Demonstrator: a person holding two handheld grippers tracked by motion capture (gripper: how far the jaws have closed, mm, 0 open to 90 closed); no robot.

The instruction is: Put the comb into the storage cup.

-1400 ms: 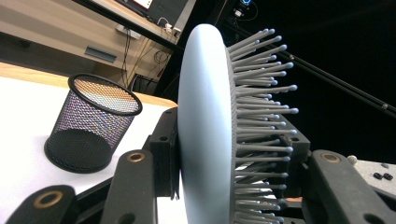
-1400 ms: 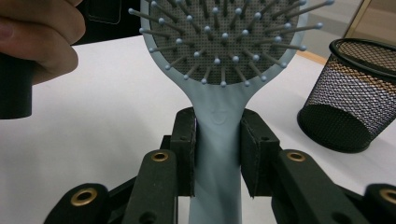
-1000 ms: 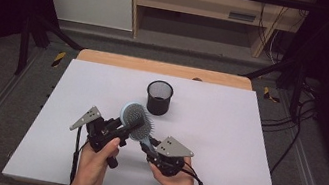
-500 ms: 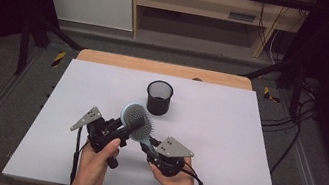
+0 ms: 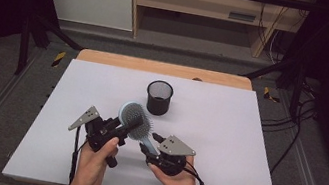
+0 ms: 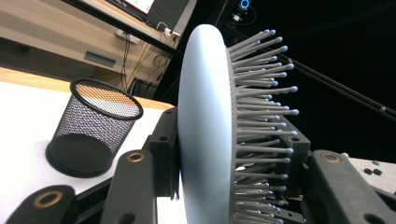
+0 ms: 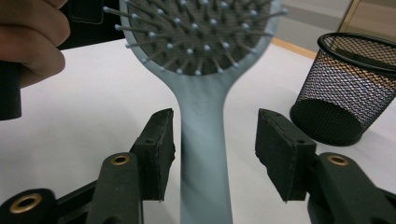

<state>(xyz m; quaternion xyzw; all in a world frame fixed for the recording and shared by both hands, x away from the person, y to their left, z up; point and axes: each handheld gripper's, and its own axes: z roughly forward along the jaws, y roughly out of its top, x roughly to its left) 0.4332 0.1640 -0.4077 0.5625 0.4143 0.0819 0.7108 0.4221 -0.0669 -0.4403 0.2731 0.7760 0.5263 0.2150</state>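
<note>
Hairbrush held just in front of the mesh cup, head clamped by left tool. Right tool has just been opening; handle lies between its pads, ungripped. Left clamp should be kept firm while right is drawn clear.

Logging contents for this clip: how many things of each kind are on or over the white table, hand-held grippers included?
Hairbrush: 1, light blue, clamped by its head in the left hand-held gripper
Mesh cup: 1, black, upright
Hand-held grippers: 2; the right hand-held gripper has just been opening, its pads clear of the brush handle between them
Total: 4
</note>
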